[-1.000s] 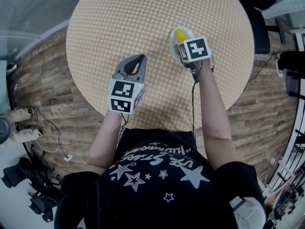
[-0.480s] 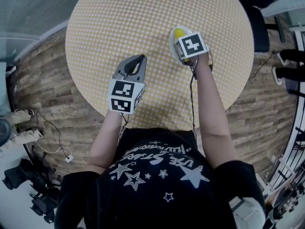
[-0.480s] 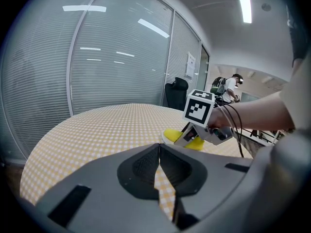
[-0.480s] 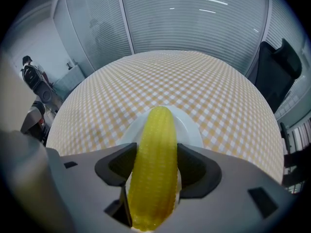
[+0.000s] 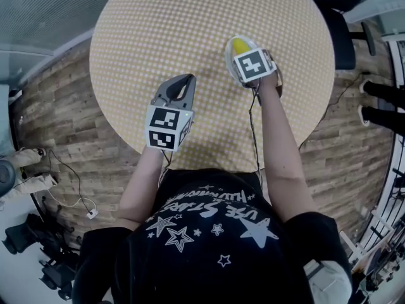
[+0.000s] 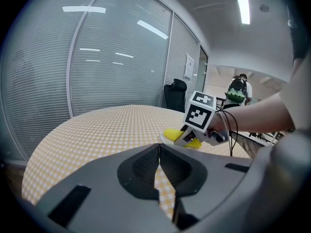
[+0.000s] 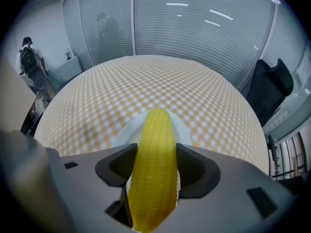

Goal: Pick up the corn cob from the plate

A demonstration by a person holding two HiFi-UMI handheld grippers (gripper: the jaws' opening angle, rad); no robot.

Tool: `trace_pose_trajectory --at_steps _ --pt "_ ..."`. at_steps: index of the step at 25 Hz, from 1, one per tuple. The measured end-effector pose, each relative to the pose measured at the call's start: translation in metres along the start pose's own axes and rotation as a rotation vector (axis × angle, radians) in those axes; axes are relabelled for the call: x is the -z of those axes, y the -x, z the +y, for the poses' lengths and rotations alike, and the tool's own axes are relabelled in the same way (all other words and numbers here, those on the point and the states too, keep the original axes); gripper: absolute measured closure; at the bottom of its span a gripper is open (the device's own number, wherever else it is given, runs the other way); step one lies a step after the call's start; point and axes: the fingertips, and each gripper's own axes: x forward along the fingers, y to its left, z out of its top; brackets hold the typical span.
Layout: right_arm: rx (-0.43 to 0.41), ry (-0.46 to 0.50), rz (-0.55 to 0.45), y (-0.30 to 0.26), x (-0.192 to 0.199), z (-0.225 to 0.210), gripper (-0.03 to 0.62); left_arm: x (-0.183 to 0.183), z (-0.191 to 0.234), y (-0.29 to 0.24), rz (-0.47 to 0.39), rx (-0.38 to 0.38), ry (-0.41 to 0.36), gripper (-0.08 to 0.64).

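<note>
Pointing away over the plate (image 7: 125, 134), the corn cob (image 7: 155, 130) is clamped lengthwise by the right gripper (image 7: 153, 171). The left gripper (image 6: 158, 152), near the plate, is closed and empty. The checked round table (image 5: 190, 30) is flanked by glass walls.

ridged yellow corn cob (image 7: 155, 130) in right gripper (image 7: 154, 165), over white plate (image 7: 124, 134)

Bright, even indoor light in all 3 views. Ceiling strip lamp (image 6: 241, 4) blown out in left gripper view; lamp streaks glare on glass wall (image 7: 194, 13). Shadows on table (image 5: 190, 30) faint, soft-edged. 2 gripper views: strong fisheye bending, dark vignetted corners. Corn cob (image 7: 154, 169) near lens slightly soft
</note>
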Motion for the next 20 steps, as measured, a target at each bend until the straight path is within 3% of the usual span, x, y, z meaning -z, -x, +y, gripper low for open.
trace_pose_trajectory --at_steps 4,9,20 --pt "0.015 -0.058 -0.056 0.018 0.003 0.0 0.334 -0.001 0.006 0.013 -0.016 -0.003 0.006 0.552" --pt "-0.064 -0.11 -0.26 0.06 -0.023 0.019 0.334 -0.007 0.014 0.03 -0.052 0.015 0.007 0.552" --pt "-0.083 -0.221 -0.636 0.185 -0.022 0.062 0.334 -0.028 -0.001 0.071 -0.152 0.138 -0.031 0.552"
